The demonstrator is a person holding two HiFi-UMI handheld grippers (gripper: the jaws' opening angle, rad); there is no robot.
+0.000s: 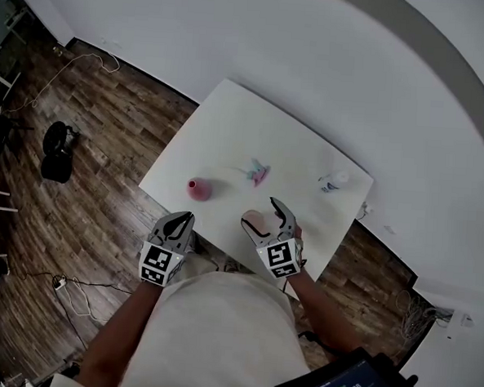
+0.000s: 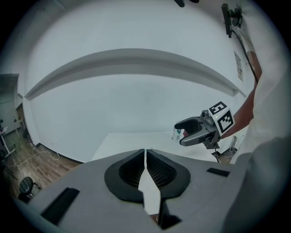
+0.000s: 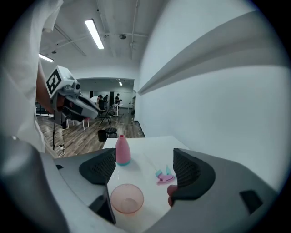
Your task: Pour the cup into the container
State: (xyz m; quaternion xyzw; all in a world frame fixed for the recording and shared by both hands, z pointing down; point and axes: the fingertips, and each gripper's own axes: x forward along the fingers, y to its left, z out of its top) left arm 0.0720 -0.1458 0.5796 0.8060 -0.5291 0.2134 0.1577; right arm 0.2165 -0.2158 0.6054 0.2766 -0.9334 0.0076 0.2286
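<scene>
The right gripper [image 3: 143, 172] has its jaws wide apart on either side of a translucent pink plastic cup [image 3: 127, 198], not pinching it, near the near edge of the white table [image 1: 230, 122]. The left gripper [image 2: 145, 155] is by the table's near-left edge, jaws pressed together on nothing. A pink bottle-shaped container [image 3: 122, 150] stands to the far left of the cup.

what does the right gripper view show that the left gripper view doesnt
Only the right gripper view: a pink cup on the table between its own open jaws, a pink vase, a small pink and teal object, the left gripper and a distant office area.
Only the left gripper view: its own shut jaws, the right gripper and a small white bottle by it.
Both: the white table and the white wall.
</scene>
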